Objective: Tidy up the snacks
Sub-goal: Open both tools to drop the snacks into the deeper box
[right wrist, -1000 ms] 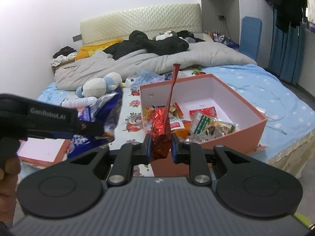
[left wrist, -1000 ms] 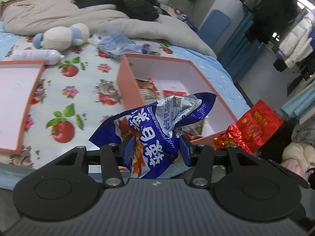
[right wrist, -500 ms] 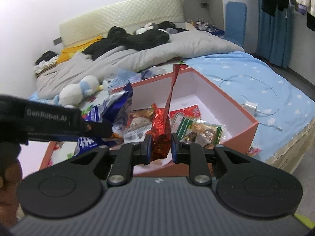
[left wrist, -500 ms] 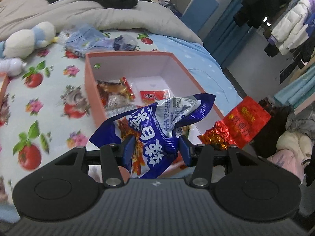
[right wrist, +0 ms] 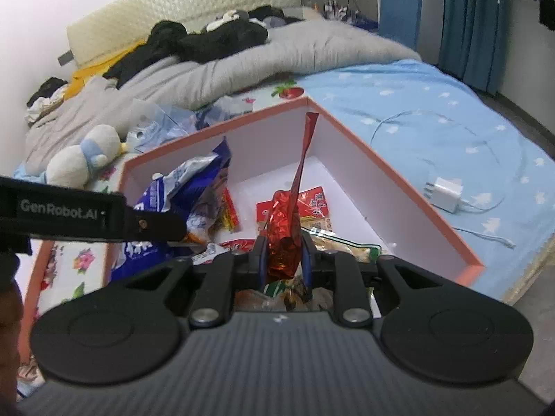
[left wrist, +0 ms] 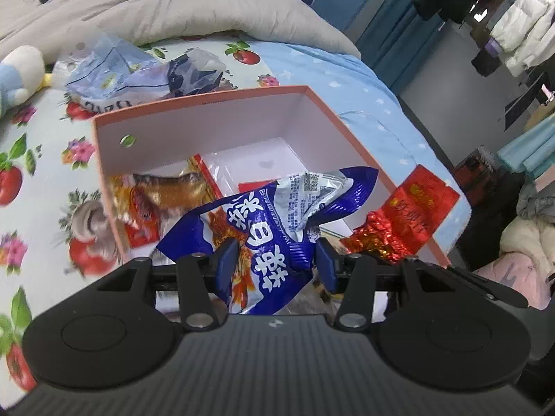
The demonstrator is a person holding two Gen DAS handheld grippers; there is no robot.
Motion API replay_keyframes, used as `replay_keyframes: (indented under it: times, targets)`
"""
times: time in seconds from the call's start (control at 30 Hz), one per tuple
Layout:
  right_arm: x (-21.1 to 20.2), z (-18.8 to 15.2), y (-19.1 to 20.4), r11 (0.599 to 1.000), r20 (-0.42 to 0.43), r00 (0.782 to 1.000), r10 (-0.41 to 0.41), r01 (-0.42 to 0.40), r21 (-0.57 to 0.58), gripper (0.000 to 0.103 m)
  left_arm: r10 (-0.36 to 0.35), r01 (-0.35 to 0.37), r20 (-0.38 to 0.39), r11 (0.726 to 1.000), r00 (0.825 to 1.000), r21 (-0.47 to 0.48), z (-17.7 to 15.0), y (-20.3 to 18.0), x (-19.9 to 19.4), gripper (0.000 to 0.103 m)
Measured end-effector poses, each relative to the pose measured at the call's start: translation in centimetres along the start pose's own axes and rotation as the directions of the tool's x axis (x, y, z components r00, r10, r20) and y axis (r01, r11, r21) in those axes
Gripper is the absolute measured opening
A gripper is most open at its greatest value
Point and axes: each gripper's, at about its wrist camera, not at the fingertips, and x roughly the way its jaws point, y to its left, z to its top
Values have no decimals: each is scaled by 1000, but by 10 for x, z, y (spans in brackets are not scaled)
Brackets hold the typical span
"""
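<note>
My left gripper (left wrist: 275, 263) is shut on a blue and white snack bag (left wrist: 274, 218) and holds it over the near part of the orange box (left wrist: 194, 104). My right gripper (right wrist: 282, 260) is shut on a red foil snack packet (right wrist: 284, 235), held edge-on above the same box (right wrist: 392, 180). The red packet also shows in the left wrist view (left wrist: 406, 215), over the box's right wall. The blue bag shows in the right wrist view (right wrist: 194, 187) with the left gripper's arm beside it. Several snack packets (left wrist: 156, 190) lie on the box floor.
The box sits on a fruit-patterned sheet (left wrist: 41, 159) on a bed. Crumpled plastic bags (left wrist: 138, 72) and a plush toy (right wrist: 83, 159) lie behind the box. A grey duvet (right wrist: 242, 66) lies further back. A white charger with cable (right wrist: 447, 190) lies right of the box.
Both grippers have moved forward over the box with their snacks still held. The box now fills more of both views, and the blue bag is now above its inside.
</note>
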Motion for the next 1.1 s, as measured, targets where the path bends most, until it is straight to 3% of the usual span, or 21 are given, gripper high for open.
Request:
replay_keyframes:
  times: [0.2, 0.43, 0.5, 0.53, 0.57, 0.63, 1.1]
  targets:
    - [36, 9, 2, 1000, -36, 999, 19, -20, -13, 24, -3, 3, -14, 1000, 1000, -2, 22, 19, 36, 55]
    - [47, 13, -2, 1000, -69, 998, 8, -9, -15, 24, 14, -14, -21, 1000, 1000, 12, 24, 29, 45, 56]
    - [46, 14, -1, 1000, -74, 997, -5, 3, -22, 30, 12, -12, -20, 1000, 1000, 8, 21, 29, 40, 59]
    - [42, 14, 0, 1000, -70, 998, -12, 10, -26, 40, 16, -16, -22, 1000, 1000, 6, 20, 28, 37, 61]
    - [40, 14, 2, 1000, -64, 998, -11, 10, -28, 49, 17, -17, -17, 1000, 1000, 5, 19, 27, 33, 62]
    - [31, 14, 2, 1000, -48, 999, -2, 1, -23, 53, 14, -14, 1, 1000, 1000, 15, 18, 25, 21, 62]
    - [-79, 15, 12, 999, 109, 993, 39, -38, -7, 53, 67, -81, 173, 994, 983, 78, -15, -13, -111, 62]
